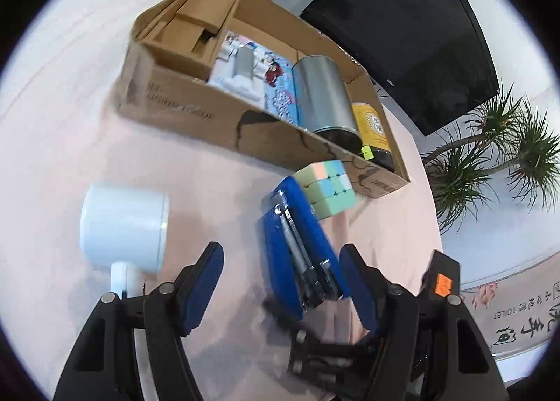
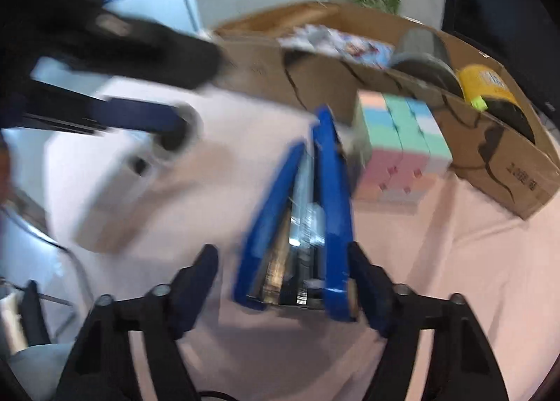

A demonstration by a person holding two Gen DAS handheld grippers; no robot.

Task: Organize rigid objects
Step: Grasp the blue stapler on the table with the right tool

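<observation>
A blue stapler (image 1: 297, 243) lies on its side on the pink tablecloth, also in the right wrist view (image 2: 304, 219). A pastel puzzle cube (image 1: 327, 187) sits just behind it, against a cardboard box (image 1: 196, 114); it also shows in the right wrist view (image 2: 399, 152). My left gripper (image 1: 281, 261) is open, the stapler's rear end beside its right finger. My right gripper (image 2: 281, 261) is open too, the stapler between its fingers and against the right one; this view is blurred. A white mug (image 1: 122, 226) lies on its side to the left.
The box holds a metal tin (image 1: 322, 96), a yellow jar (image 1: 372, 131), a printed packet (image 1: 266, 75) and cardboard inserts. The left gripper (image 2: 140, 117) crosses the right wrist view at the upper left. A dark screen (image 1: 402, 26) and plants stand behind the table.
</observation>
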